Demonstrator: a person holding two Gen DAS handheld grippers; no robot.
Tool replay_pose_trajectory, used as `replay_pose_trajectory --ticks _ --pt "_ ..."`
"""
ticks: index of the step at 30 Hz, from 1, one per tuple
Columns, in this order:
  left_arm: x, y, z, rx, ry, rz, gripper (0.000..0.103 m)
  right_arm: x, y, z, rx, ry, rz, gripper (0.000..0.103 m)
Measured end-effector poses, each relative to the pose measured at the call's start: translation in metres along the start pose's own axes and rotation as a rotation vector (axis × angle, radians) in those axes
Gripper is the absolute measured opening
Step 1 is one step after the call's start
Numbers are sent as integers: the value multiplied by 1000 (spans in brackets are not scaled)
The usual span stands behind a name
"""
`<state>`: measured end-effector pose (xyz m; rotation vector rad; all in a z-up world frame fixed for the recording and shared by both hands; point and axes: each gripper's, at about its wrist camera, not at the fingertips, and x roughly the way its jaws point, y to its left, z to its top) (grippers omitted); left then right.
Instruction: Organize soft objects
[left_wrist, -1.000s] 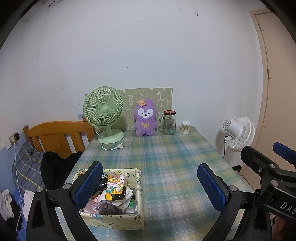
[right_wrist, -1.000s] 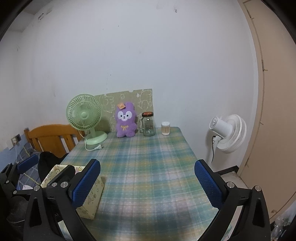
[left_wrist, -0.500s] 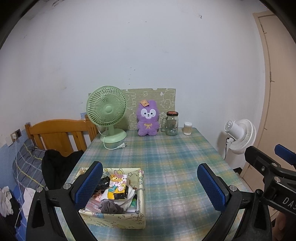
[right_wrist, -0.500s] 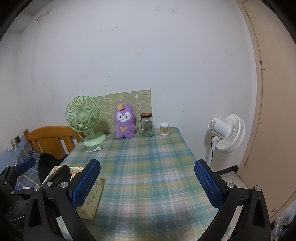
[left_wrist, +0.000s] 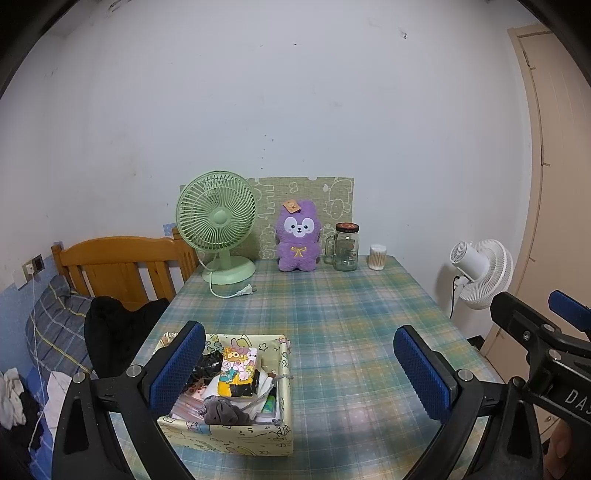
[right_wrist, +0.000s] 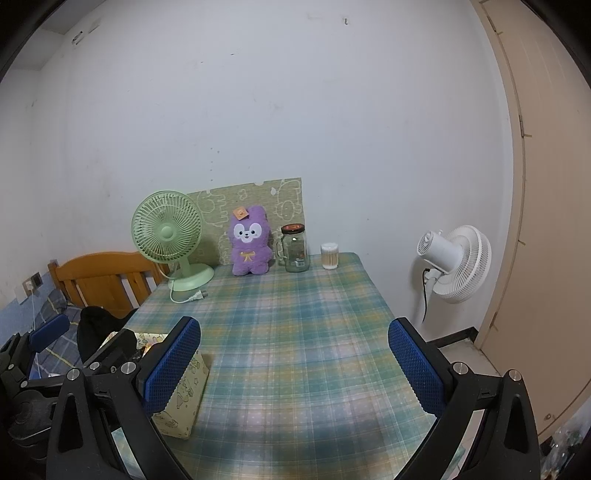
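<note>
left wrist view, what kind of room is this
Probably a small bedroom or dorm-type room in a home. A wooden headboard with bedding sits beside a table under a plaid cloth, which holds a green desk fan and a purple plush toy.

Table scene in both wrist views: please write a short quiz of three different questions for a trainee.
1. True or false: the left gripper is holding the purple plush toy.
2. What stands directly right of the plush: A) green fan B) glass jar C) patterned box?
3. Fill in: both grippers, including the right gripper, are ___.

Key: 1 false; 2 B; 3 open.
</note>
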<state>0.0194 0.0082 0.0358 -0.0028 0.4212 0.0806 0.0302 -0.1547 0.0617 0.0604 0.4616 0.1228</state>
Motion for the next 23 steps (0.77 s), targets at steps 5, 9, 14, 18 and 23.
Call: replay_pose_trajectory --ticks 5,9,14,18,23 --pt "0 1 -1 0 2 -2 103 1 1 -1 0 3 0 103" --pt "0 1 -1 -4 2 -3 103 1 2 -2 0 3 -1 103" --pt "3 2 -2 -12 8 -8 103 3 4 -4 -2 8 -9 103" --pt "6 3 -2 -17 12 -7 103 5 5 -4 -2 12 -10 103" --pt "10 4 -2 -22 19 -3 103 10 7 -5 0 21 -8 103"
